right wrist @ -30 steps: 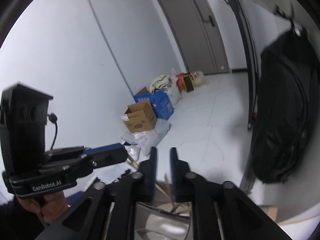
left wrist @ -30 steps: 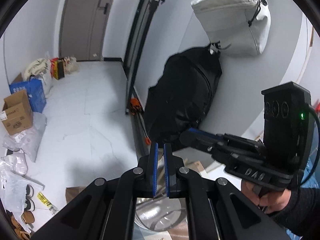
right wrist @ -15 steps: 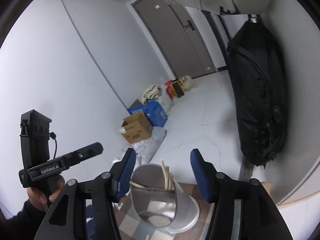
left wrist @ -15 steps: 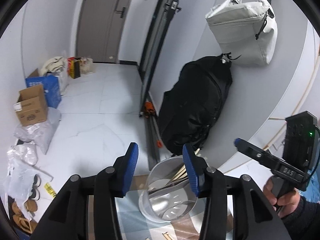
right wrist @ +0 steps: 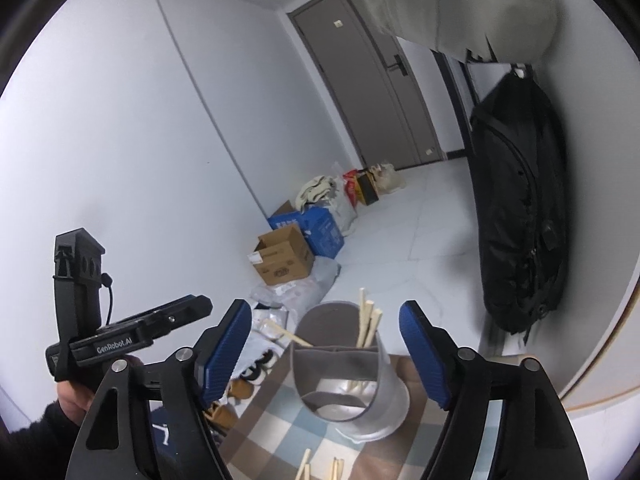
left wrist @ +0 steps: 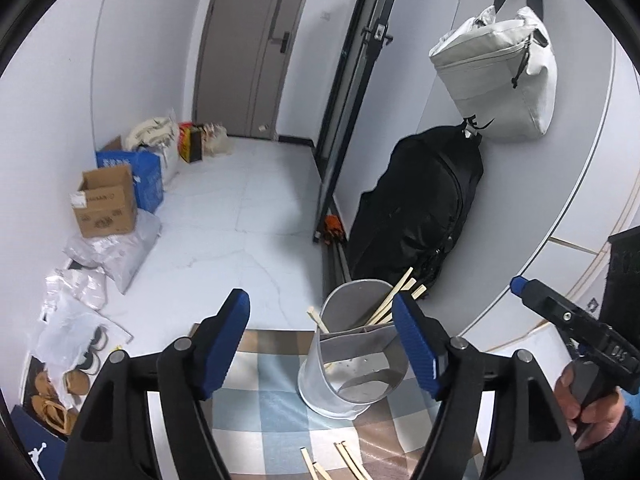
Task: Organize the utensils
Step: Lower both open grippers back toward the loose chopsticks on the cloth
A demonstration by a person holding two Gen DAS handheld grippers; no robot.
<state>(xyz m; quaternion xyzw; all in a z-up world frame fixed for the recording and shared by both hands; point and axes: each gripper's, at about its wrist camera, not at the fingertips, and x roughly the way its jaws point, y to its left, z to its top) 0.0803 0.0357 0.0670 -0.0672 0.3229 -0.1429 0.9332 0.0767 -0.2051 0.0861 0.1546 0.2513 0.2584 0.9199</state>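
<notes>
A grey divided utensil holder (left wrist: 352, 364) (right wrist: 348, 376) stands on a checkered cloth (left wrist: 264, 404) (right wrist: 280, 420). Several pale wooden chopsticks (left wrist: 394, 300) (right wrist: 366, 320) lean in its far compartment. More chopsticks (left wrist: 344, 460) (right wrist: 320, 468) lie loose on the cloth in front of it. My left gripper (left wrist: 322, 320) hangs short of the holder with its jaws opening and nothing between them. My right gripper (right wrist: 325, 320) does the same from the other side. Each view shows one of the other gripper's fingers (left wrist: 560, 314) (right wrist: 168, 316), held in a hand.
A black backpack (left wrist: 416, 208) leans on the wall behind the holder, under a hanging white bag (left wrist: 496, 80). On the floor to the left are a cardboard box (left wrist: 106, 204), a blue box (left wrist: 144, 180), plastic bags (left wrist: 116, 248) and shoes (left wrist: 60, 396).
Both grippers have gone from shut to wide open. Both have drawn apart and tipped down, so the holder, cloth and loose chopsticks have come into view.
</notes>
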